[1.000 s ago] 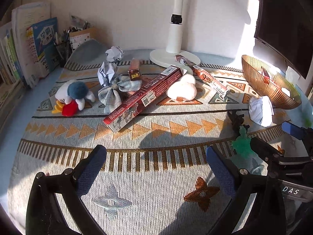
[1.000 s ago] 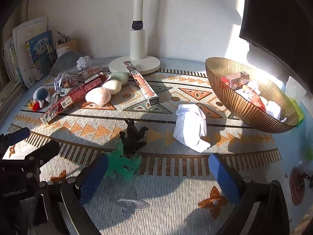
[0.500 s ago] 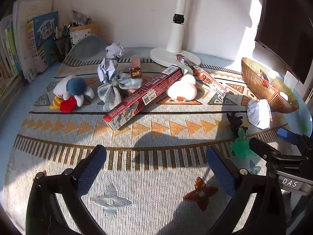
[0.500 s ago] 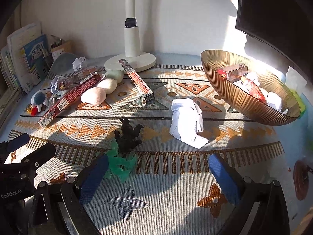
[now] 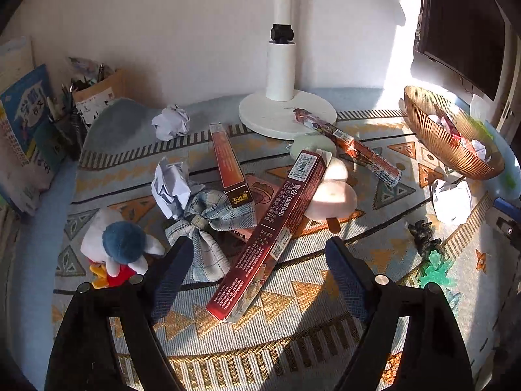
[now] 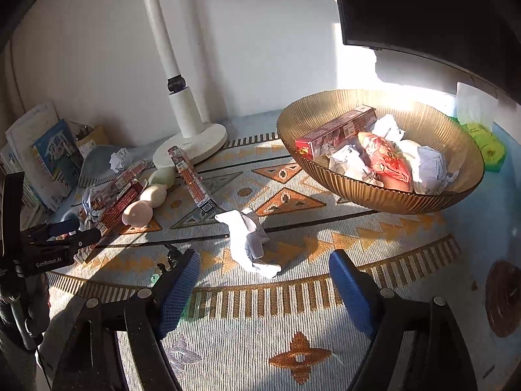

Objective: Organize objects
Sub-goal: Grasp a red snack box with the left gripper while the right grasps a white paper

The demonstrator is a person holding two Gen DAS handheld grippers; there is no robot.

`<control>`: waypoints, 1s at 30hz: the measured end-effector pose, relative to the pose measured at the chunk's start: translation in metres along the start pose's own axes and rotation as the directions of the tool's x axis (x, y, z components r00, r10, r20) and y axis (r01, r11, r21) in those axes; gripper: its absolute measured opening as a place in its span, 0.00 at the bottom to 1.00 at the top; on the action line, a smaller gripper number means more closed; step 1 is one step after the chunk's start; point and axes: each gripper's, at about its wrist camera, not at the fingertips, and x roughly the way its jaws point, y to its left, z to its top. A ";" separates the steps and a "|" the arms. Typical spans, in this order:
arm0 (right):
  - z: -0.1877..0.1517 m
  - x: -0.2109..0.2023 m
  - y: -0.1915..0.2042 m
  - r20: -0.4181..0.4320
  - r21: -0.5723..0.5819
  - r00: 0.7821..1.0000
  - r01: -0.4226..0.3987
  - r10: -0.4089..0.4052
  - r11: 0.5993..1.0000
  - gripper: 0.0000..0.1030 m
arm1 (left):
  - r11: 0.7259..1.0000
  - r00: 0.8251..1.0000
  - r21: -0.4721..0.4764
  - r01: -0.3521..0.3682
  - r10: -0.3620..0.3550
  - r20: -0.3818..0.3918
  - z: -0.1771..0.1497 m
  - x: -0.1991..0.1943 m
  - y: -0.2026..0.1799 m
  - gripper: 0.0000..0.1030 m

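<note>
Desk [image 5: 29, 260] with light-blue top, mostly under a patterned woven mat [image 6: 293, 325] with orange triangles. White lamp with round base [image 5: 286, 120] at the back edge, centre. Ribbed amber glass bowl [image 6: 390, 195] near the back right corner, holding a red carton, a red packet and crumpled paper. Long dark-red cardboard box [image 5: 270, 238] lies diagonally mid-mat, its far end on a pale bun-shaped toy [image 5: 332, 198]. Plaid fabric bow [image 5: 208, 224] just left of it, white plush duck with blue cap [image 5: 120, 247] toward the left edge. Crumpled white paper wad [image 6: 250, 241] mid-mat, in front of the bowl.

Left gripper [image 5: 257, 270]: jaws have just been closing, but spread, box's near end between them, pads not touching. Right gripper [image 6: 263, 290]: jaws likewise closing, spread, paper wad just ahead, nothing pinched.
</note>
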 end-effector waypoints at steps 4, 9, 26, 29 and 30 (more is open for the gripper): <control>0.008 0.021 0.002 -0.034 -0.003 0.999 -0.028 0.028 1.000 0.78 | 0.998 0.997 0.027 0.050 -0.048 -0.063 0.001 0.023 -0.008 0.71; 0.008 0.041 0.005 -0.093 -0.010 0.995 0.021 -0.022 1.000 0.47 | 0.995 0.994 0.097 0.008 0.003 -0.113 0.002 0.036 -0.025 0.40; -0.030 -0.019 0.024 -0.017 -0.095 0.997 -0.074 0.073 0.993 0.21 | 0.976 0.977 -0.070 0.207 -0.210 -0.042 -0.063 -0.049 -0.060 0.14; -0.036 -0.018 0.023 -0.042 -0.092 0.995 -0.092 0.089 0.991 0.21 | 0.977 0.978 -0.072 0.199 -0.203 -0.056 -0.082 -0.051 -0.071 0.14; -0.038 -0.016 0.022 -0.049 -0.087 0.995 -0.095 0.091 0.992 0.21 | 0.979 0.978 -0.066 0.195 -0.199 -0.064 -0.086 -0.048 -0.074 0.14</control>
